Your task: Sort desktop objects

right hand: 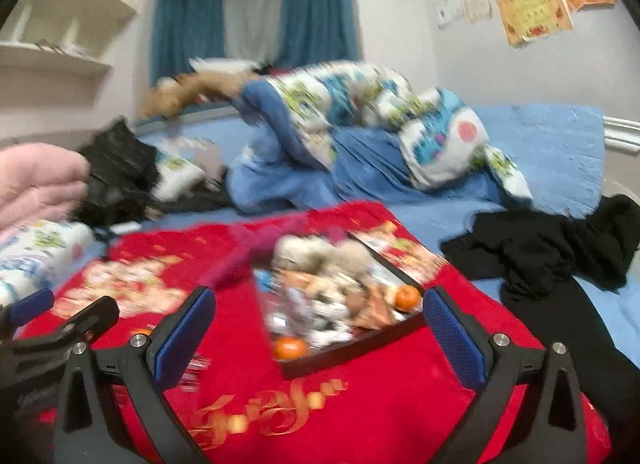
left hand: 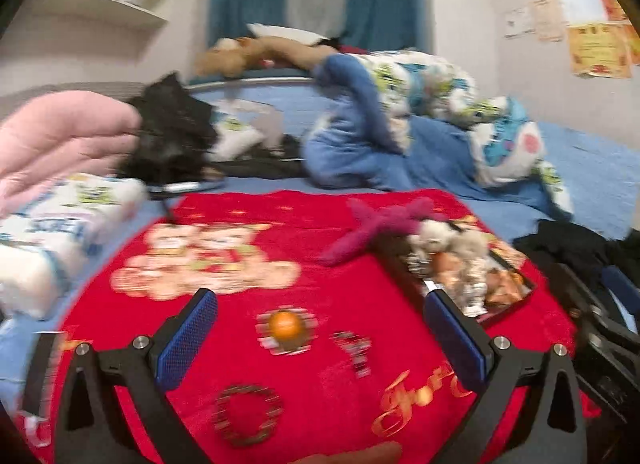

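A red blanket (left hand: 248, 364) covers the near part of a bed. On it lie an orange tangerine (left hand: 285, 324), a dark beaded ring (left hand: 247, 416) and a small striped item (left hand: 356, 348). My left gripper (left hand: 320, 340) is open and empty, its jaws either side of the tangerine. A black tray (right hand: 344, 352) holds two tangerines (right hand: 289, 347), plush toys and wrappers; it also shows in the left wrist view (left hand: 516, 304). A magenta plush (left hand: 380, 223) lies beside it. My right gripper (right hand: 320, 340) is open and empty, facing the tray. The left gripper (right hand: 60, 328) shows at the right wrist view's left edge.
Both views are blurred. A rumpled patterned duvet (left hand: 440, 103) and blue sheet (right hand: 540, 143) lie behind. Pink bedding (left hand: 52, 135) and a patterned pillow (left hand: 52, 232) are at left. Black clothes (right hand: 560, 256) lie at right. Shelves (left hand: 100, 7) hang on the left wall.
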A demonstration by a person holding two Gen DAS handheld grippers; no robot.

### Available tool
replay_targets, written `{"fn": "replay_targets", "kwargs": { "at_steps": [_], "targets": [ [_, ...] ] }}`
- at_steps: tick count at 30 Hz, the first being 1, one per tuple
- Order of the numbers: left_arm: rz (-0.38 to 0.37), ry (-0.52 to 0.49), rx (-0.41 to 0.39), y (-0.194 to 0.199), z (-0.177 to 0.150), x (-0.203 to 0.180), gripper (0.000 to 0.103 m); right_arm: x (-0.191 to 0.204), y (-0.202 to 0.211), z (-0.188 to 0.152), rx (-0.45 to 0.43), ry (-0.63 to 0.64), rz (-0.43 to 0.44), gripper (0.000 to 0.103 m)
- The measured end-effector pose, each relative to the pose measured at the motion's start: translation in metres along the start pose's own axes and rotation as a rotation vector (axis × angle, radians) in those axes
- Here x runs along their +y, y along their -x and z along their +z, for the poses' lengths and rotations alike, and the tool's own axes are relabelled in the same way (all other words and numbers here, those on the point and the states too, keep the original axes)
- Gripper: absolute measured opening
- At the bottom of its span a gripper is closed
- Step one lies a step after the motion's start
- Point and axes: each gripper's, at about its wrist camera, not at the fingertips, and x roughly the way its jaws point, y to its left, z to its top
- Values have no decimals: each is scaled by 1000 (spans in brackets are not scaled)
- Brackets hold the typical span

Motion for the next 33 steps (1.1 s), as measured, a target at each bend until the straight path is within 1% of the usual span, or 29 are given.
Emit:
{"fn": "replay_targets", "kwargs": {
  "at_steps": [2, 5, 7, 10, 13, 14, 16, 18, 20, 22, 28, 29, 31, 33],
  "targets": [
    [0, 13, 1, 21, 0, 15, 103, 10, 27, 0, -46, 12, 25, 103],
    [-11, 21, -8, 51, -5, 34, 103, 25, 54, -9, -72, 46, 18, 103],
    [-8, 0, -10, 68, -16, 42, 103, 32, 70, -17, -82, 72, 1, 103],
    [-11, -35, -7, 86, -38, 45, 103, 41, 90, -33, -72, 118, -37, 103],
    [-22, -35, -41, 93, -57, 47, 103, 45, 98, -43, -57, 128, -38, 103],
    [-32, -36, -53, 95, -61, 47, 103, 48, 99, -44, -51, 132, -36, 103],
    [-38, -36, -47, 92, -68, 47, 103, 51, 97, -42, -26, 131, -53, 103],
    [-48, -32, -48, 89, -71, 47, 103, 52, 97, -42, -9, 104, -52, 103],
    [-40, -57, -50, 86, -72, 44, 103, 51, 95, -45, 20, 92, -55, 103],
    [-18, -77, -71, 84, -74, 42, 103, 49, 95, -51, 36, 91, -66, 103],
    [-15, -108, -68, 67, -80, 40, 103, 49, 88, -68, 98, 158, -102, 103],
    [-15, -109, -61, 65, -80, 40, 103, 46, 84, -69, 119, 141, -104, 103],
    [-34, -97, -52, 61, -79, 41, 103, 41, 80, -69, 133, 111, -93, 103],
    [-50, -78, -50, 59, -79, 44, 103, 39, 74, -70, 155, 98, -104, 103]
  ]
}}
